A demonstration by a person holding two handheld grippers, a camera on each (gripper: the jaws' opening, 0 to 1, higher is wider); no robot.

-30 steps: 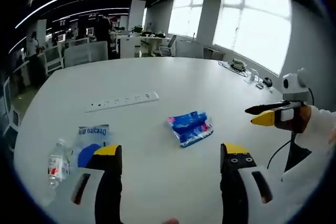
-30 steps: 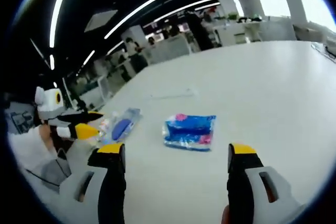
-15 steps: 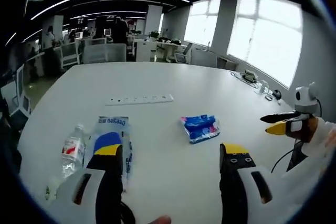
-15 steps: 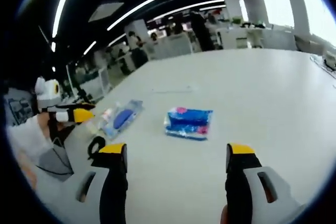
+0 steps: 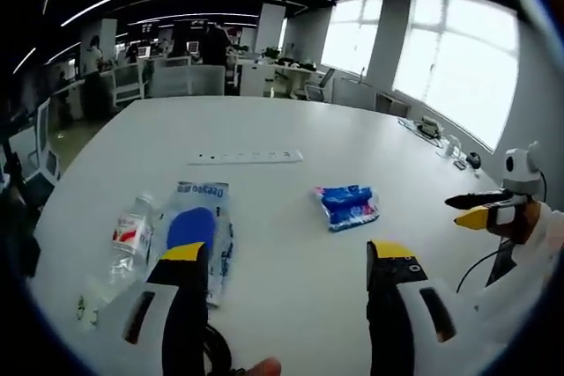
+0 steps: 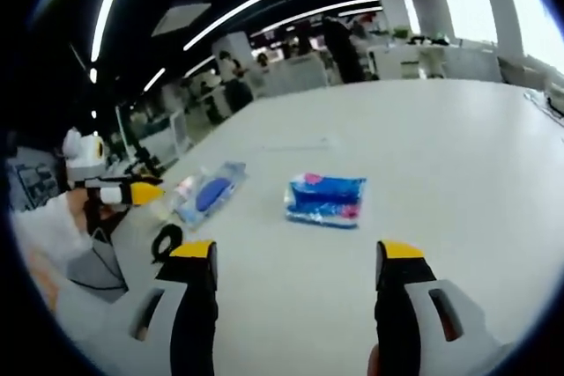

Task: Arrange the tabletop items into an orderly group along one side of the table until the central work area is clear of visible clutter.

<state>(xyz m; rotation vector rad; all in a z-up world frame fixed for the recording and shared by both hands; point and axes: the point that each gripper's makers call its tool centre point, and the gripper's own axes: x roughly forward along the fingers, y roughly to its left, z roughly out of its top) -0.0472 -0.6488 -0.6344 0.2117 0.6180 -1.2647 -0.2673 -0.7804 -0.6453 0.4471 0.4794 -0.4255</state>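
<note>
- In the left gripper view, our left gripper (image 5: 286,261) hangs above the white table (image 5: 264,125), jaws spread wide and holding nothing. Ahead lie a clear water bottle (image 5: 129,239) on its side, a transparent pouch with a blue item inside (image 5: 196,231) just beside it, a blue tissue pack (image 5: 349,205) well apart to the right, and a white power strip (image 5: 246,157) farther back. The other gripper (image 5: 480,210) enters from the right — its jaws look nearly together, though we cannot tell for certain.
- In the right gripper view, our right gripper (image 6: 295,261) hovers, jaws spread and empty, roughly facing the blue tissue pack (image 6: 326,199). The pouch (image 6: 210,193) lies to its left, near a dark cable loop (image 6: 166,241) at the table edge.
- We judge nothing grouped yet — the items sit scattered across the middle. The risks: the bottle may roll if nudged sideways, the soft tissue pack may slip from a shallow pinch, and the cable may snag a jaw.
</note>
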